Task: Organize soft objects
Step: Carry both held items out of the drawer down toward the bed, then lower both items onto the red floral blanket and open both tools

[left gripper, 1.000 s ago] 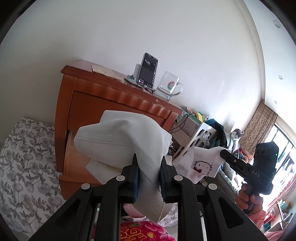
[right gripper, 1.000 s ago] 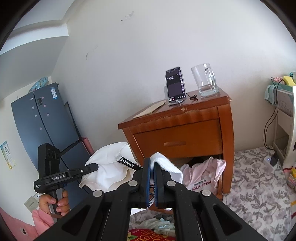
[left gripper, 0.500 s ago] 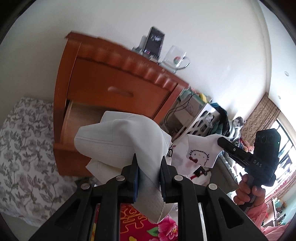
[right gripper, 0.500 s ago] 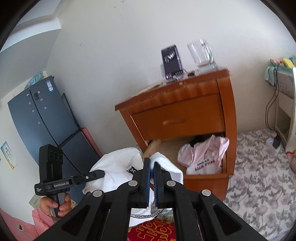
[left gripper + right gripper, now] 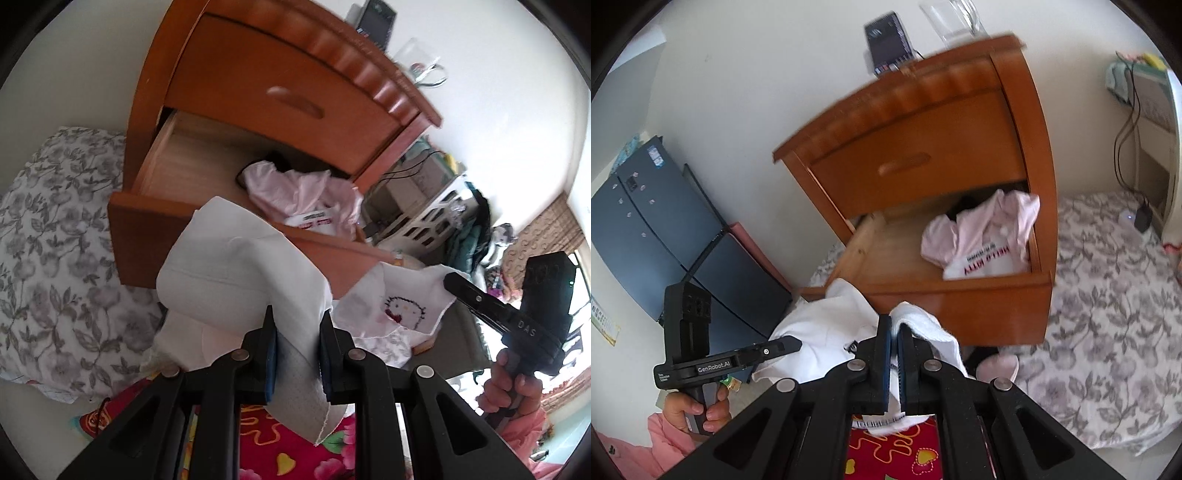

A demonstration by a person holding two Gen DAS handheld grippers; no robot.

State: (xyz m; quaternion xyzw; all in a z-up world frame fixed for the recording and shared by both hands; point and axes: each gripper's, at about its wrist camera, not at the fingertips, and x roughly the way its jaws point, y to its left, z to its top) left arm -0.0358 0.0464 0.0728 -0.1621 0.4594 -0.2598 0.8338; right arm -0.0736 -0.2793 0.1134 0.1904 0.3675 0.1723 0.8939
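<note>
The left gripper [image 5: 777,347] reads "GenRobot.AI"; the pink garment [image 5: 982,236] reads "HELLO KITTY".

Two black two-finger grippers, left [image 5: 295,328] and right [image 5: 894,332]. One white cloth garment [image 5: 236,266]. One pink folded garment [image 5: 982,236]. One orange-brown wooden nightstand [image 5: 923,122], one open drawer [image 5: 960,299]. One dark phone [image 5: 886,42]. One clear glass mug [image 5: 955,16].

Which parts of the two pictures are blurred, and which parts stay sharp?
Left wrist view: the nightstand and its drawer handle smear, while the left gripper and white garment look sharp. Right wrist view: the phone and nightstand top blur; the right gripper is crisp.
</note>
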